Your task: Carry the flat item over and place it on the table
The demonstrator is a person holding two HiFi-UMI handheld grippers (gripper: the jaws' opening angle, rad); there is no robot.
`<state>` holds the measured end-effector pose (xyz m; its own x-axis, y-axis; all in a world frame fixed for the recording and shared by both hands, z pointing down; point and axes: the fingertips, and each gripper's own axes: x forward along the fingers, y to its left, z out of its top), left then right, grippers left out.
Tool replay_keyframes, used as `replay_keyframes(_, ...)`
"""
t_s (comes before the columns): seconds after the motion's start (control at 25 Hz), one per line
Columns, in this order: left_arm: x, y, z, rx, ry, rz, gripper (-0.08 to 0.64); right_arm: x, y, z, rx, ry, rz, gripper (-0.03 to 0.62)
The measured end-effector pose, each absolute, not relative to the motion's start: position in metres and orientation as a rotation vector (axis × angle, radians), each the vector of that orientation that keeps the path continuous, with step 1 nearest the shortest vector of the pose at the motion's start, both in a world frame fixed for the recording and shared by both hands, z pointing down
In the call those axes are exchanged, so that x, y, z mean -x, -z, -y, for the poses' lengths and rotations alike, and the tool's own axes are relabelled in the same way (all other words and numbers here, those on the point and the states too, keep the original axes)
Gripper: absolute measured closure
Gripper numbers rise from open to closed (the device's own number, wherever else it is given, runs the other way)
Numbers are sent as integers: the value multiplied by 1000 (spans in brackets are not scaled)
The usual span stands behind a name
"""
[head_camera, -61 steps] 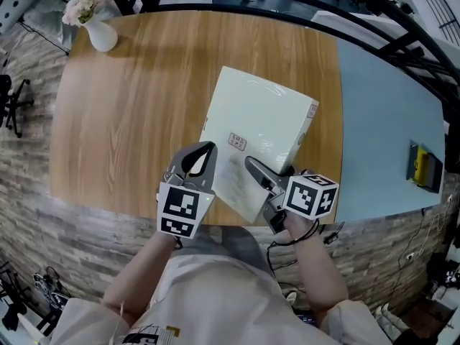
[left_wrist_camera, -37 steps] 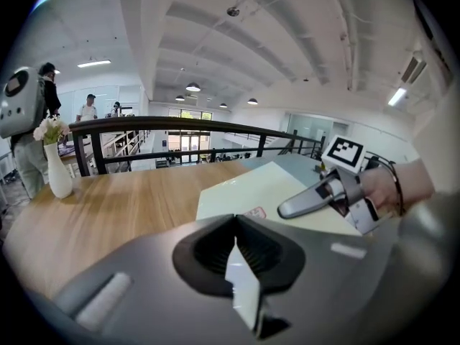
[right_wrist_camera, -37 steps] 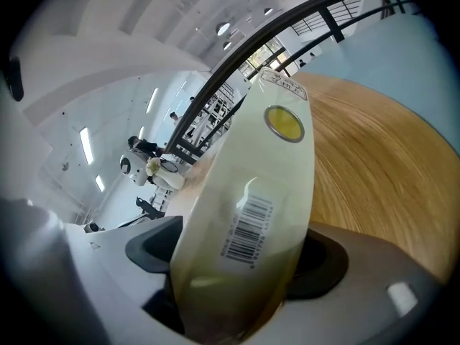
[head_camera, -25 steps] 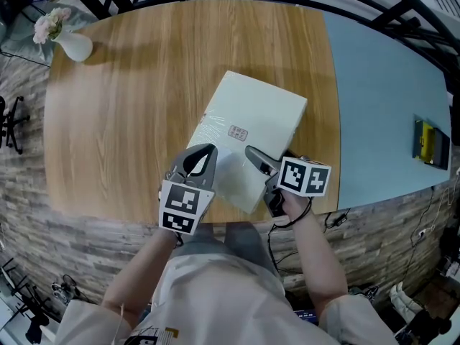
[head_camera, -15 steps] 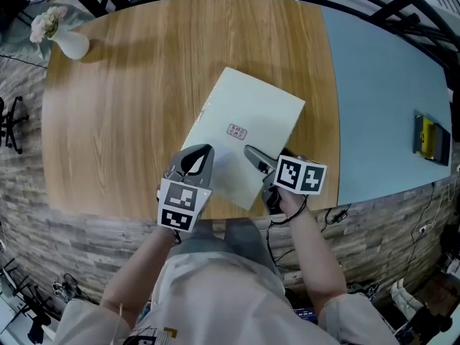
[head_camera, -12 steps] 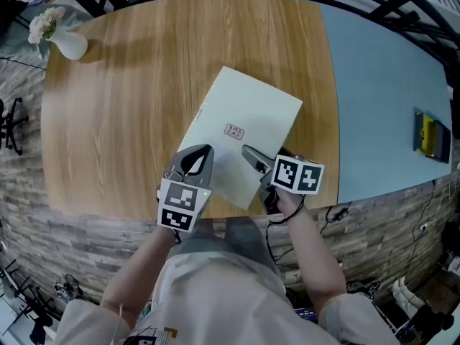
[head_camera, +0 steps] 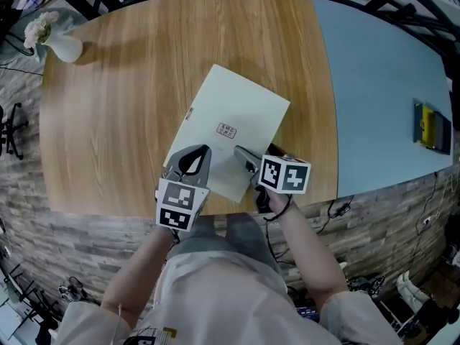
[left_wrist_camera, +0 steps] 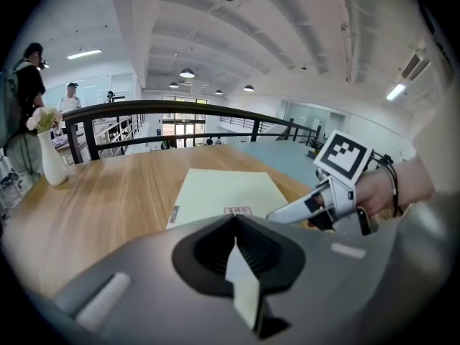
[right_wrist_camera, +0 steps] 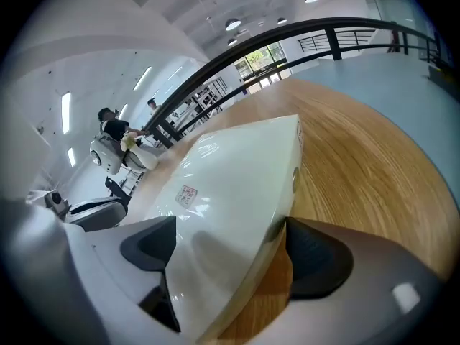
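1. The flat box (head_camera: 233, 124) is lying over the wooden table (head_camera: 108, 121), well inside its near-right part, with its near corner close to the table's front edge. The carrying looks done.
2. The far end seems to be sitting on the wood. I cannot tell whether the near corner is fully down.
3. Judgement: the task is almost finished, with only letting go and pulling both tools clear left.
4. The right gripper (head_camera: 244, 160) is reaching in from the near-right side, angled across the box's near corner. Its jaws are standing wide and closing slightly. The box's thickness is sitting between them, 1 pad on the top face and 1 at the side edge, so it is gripping the box.
5. The left gripper (head_camera: 192, 160) is pointing forward, with its tip at the box's near-left edge. Its jaws are together, and the box is lying ahead of them, not between them.
6. A vase (head_camera: 61, 45) is standing at the far-left corner, well apart.
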<state>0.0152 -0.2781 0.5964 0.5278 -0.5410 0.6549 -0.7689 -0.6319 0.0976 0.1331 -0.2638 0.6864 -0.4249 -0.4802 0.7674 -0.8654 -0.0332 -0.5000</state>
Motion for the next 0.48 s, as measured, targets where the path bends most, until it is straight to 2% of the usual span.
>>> replay_keyframes(0.16,-15,-596,278,-2398,-835,1084,557,-142,-682,268,-1493,-1388,1872,149)
replay_keyframes(0.48,-12,-566,282,-2431,-790,1124,557,-170,-626,284,-1677,-1179,1939,291)
